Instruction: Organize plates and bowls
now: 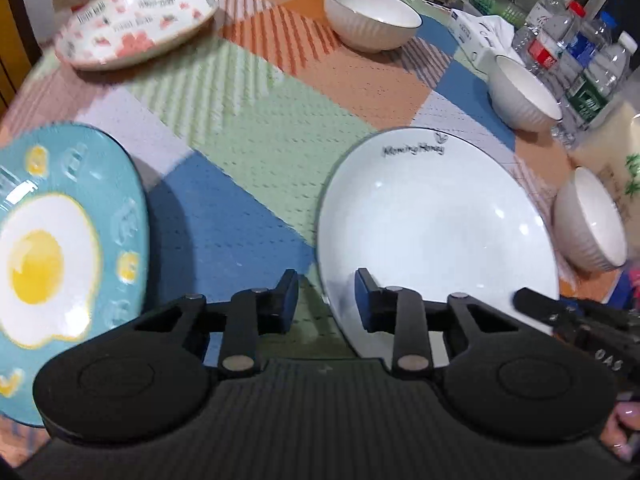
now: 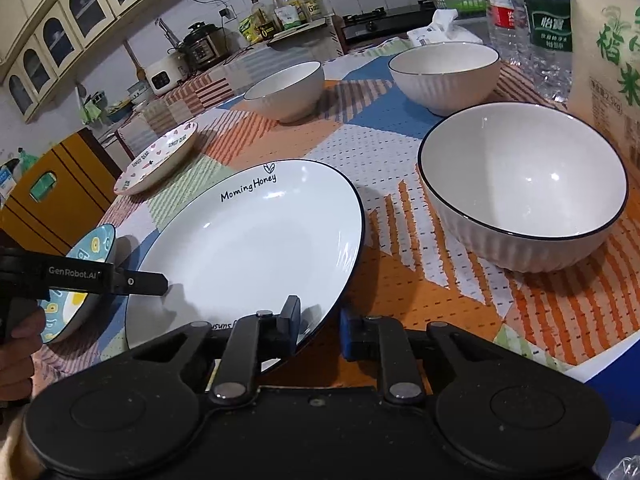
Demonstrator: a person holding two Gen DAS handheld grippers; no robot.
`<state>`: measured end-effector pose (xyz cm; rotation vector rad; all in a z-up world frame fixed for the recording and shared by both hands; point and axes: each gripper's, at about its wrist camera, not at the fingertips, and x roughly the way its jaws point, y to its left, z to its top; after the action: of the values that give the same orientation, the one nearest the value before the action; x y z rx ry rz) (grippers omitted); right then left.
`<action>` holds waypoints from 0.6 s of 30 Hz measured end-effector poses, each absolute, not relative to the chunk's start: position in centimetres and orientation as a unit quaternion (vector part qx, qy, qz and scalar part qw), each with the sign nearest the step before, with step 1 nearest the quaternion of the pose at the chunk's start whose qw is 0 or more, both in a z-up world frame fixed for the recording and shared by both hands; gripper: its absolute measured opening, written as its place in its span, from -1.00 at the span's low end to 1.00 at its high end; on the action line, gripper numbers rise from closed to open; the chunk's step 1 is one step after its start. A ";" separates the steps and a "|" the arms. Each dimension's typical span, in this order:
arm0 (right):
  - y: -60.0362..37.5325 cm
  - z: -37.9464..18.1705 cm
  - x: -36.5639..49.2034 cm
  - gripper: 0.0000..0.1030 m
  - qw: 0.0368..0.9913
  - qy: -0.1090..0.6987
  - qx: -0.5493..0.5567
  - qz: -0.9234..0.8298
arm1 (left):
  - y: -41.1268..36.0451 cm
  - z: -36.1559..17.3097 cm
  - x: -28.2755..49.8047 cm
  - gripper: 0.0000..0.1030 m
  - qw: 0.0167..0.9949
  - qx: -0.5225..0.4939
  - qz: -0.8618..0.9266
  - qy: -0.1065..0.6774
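Note:
A large white plate [image 1: 436, 224] [image 2: 256, 240] marked "Morning Honey" lies on the patterned tablecloth. My left gripper [image 1: 326, 300] is open, its fingers astride the plate's near left rim. My right gripper [image 2: 320, 330] is open, astride the plate's near right rim. A teal fried-egg plate [image 1: 60, 248] [image 2: 80, 276] sits to the left. A pink-patterned plate [image 1: 136, 20] [image 2: 160, 156] lies farther back. Three white ribbed bowls [image 2: 524, 184] [image 2: 444, 74] [image 2: 286, 88] stand to the right and behind.
Water bottles [image 1: 580, 60] [image 2: 528, 20] and a rice bag [image 2: 608, 52] stand at the table's right edge, with a tissue box [image 1: 476, 36] behind. A kitchen counter [image 2: 208, 52] with appliances lies beyond the table. A yellow cabinet [image 2: 52, 196] stands left.

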<state>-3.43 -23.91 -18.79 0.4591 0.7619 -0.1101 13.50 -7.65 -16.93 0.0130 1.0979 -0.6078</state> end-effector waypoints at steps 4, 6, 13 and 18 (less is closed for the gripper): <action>-23.8 -18.9 -3.4 -0.52 0.904 0.363 0.219 -0.052 | -8.0 -17.1 13.4 -0.42 0.801 -0.010 -0.304 0.516; -23.7 -18.8 -3.4 -0.52 0.905 0.364 0.214 -0.050 | -7.8 -17.0 13.4 -0.44 0.801 -0.020 -0.301 0.518; -22.9 -18.3 -2.9 -0.51 0.911 0.363 0.192 -0.028 | -7.3 -15.1 12.8 -0.43 0.819 0.048 -0.298 0.488; -22.7 -16.9 -1.3 -0.52 0.916 0.347 0.199 -0.014 | -6.2 -13.2 14.2 -0.43 0.833 0.044 -0.283 0.474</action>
<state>-1.25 -22.71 -16.90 0.4099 0.7150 -0.0295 14.17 -6.22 -13.23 0.0936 1.0053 -0.5994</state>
